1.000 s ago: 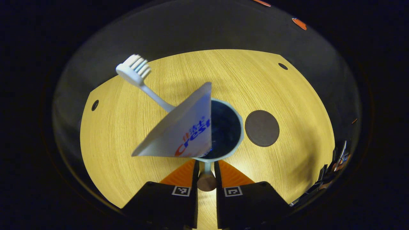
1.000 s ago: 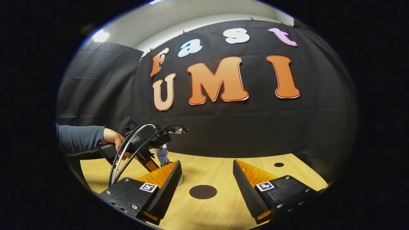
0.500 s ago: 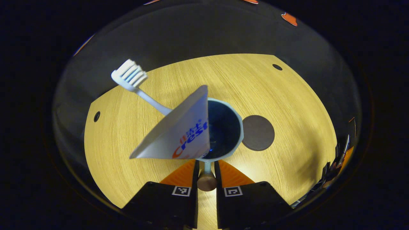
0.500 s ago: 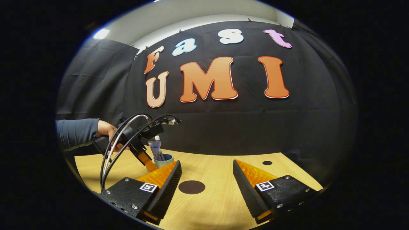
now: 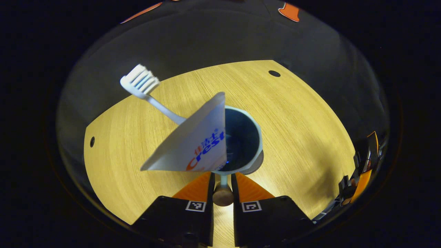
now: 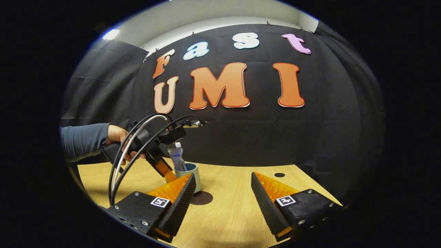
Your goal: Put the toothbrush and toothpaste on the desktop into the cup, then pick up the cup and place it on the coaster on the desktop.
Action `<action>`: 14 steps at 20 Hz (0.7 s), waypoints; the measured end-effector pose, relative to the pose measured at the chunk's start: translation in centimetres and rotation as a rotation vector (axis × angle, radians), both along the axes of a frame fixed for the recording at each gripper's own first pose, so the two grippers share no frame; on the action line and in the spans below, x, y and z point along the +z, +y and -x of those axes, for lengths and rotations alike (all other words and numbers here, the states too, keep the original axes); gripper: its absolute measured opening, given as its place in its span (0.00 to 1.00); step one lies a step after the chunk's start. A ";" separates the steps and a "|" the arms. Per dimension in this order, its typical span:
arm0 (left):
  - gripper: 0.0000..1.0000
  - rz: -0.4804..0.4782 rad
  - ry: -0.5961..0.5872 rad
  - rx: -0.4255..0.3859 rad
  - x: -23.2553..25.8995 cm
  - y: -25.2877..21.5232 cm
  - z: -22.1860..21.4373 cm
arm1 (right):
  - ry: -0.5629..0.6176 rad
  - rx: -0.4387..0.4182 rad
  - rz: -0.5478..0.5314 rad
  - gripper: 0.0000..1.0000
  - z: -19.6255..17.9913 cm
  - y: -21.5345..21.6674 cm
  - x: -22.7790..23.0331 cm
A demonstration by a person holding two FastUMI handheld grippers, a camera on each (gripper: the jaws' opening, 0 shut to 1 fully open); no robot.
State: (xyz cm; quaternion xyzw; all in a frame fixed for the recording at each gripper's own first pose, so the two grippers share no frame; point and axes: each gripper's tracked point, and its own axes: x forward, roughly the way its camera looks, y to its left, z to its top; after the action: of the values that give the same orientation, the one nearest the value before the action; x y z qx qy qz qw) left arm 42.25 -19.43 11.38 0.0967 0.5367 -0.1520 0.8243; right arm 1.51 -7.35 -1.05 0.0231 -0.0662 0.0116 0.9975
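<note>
We held the left gripper [image 5: 222, 181] tilted downward, its fingers nearly together; our right gripper [image 6: 223, 186] pointed level, its fingers spread wide.

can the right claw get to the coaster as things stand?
Probably not cleanly. The right claw is open and near, but the cup, held by the left claw, sits over most of the coaster.
</note>
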 end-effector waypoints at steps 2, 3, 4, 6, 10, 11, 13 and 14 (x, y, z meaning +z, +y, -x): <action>0.23 0.006 0.010 -0.013 0.4 -1.9 -1.2 | 0.000 -0.019 0.005 0.96 0.4 -0.7 0.0; 0.23 0.008 0.017 -0.018 -0.3 -2.2 -1.3 | -0.002 -0.022 0.001 0.96 0.5 -1.0 0.0; 0.23 0.011 0.023 -0.021 -0.8 -2.4 -1.3 | 0.001 -0.030 -0.012 0.96 0.7 -1.3 -0.1; 0.23 0.017 0.048 -0.023 -2.3 -2.4 -1.0 | 0.009 -0.039 -0.020 0.96 0.7 -1.6 -0.4; 0.36 0.016 -0.009 -0.053 -1.7 -1.3 -1.6 | 0.014 -0.048 -0.028 0.96 0.8 -1.8 -0.5; 0.53 0.011 -0.030 -0.066 -1.5 -1.1 -1.8 | 0.011 -0.049 -0.028 0.96 0.7 -1.7 -0.3; 0.92 -0.021 -0.096 -0.085 -0.6 -0.3 -2.3 | 0.008 -0.052 -0.016 0.96 0.4 -1.3 0.2; 1.00 -0.058 -0.160 -0.064 -0.1 0.4 -2.8 | 0.006 -0.060 -0.006 0.96 0.3 -1.2 0.3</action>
State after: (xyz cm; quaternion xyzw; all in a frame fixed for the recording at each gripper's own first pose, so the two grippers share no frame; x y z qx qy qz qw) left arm 45.08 -19.07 11.29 0.1493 0.4700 -0.1545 0.8561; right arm 1.23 -8.51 -0.78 0.0241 -0.0638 -0.0183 0.9975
